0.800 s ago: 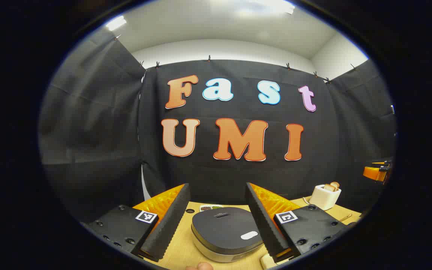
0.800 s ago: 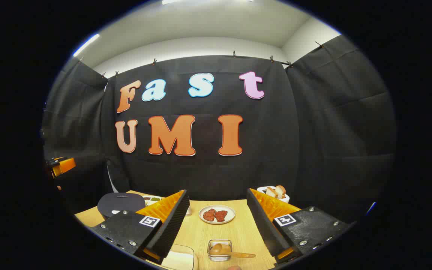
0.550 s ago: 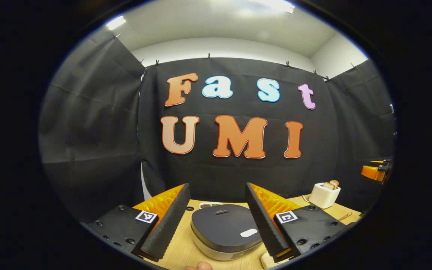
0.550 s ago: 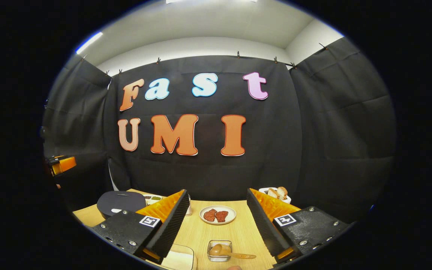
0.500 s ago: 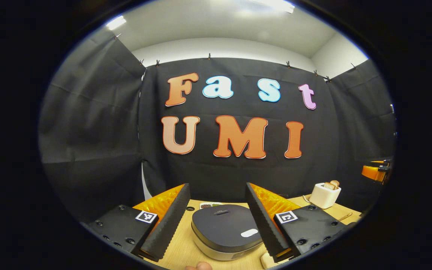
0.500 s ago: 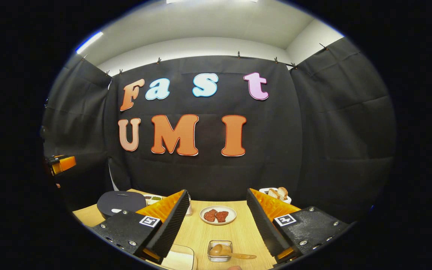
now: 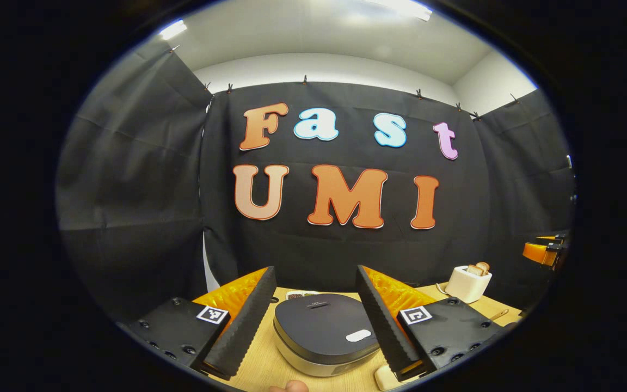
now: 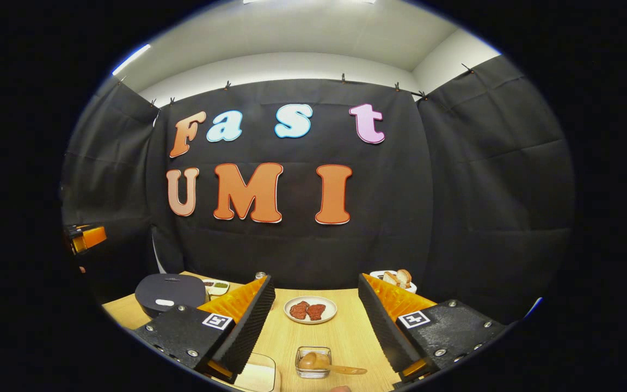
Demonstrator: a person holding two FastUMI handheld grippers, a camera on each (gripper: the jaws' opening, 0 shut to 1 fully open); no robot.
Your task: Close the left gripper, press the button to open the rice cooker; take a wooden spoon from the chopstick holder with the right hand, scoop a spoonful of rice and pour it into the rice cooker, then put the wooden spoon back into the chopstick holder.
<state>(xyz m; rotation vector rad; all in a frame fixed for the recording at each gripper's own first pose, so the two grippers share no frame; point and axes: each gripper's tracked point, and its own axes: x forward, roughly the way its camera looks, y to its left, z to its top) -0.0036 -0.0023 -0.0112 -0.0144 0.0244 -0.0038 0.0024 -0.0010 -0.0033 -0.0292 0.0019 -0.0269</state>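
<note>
Black cloth walls ring a pale wooden table. Through the left gripper view, my left gripper hangs released, its fingers spread wide and holding nothing, and the rice cooker sits between them at 6 o'clock with its dark lid down. A white toaster with bread stands at 4 o'clock, well apart. Through the right gripper view, my right gripper is also released and empty. A small glass dish at 6 o'clock holds the wooden spoon, handle pointing toward 3 o'clock. Beyond it rests a white plate with two reddish pieces, and the rice cooker sits at 8 o'clock.
</note>
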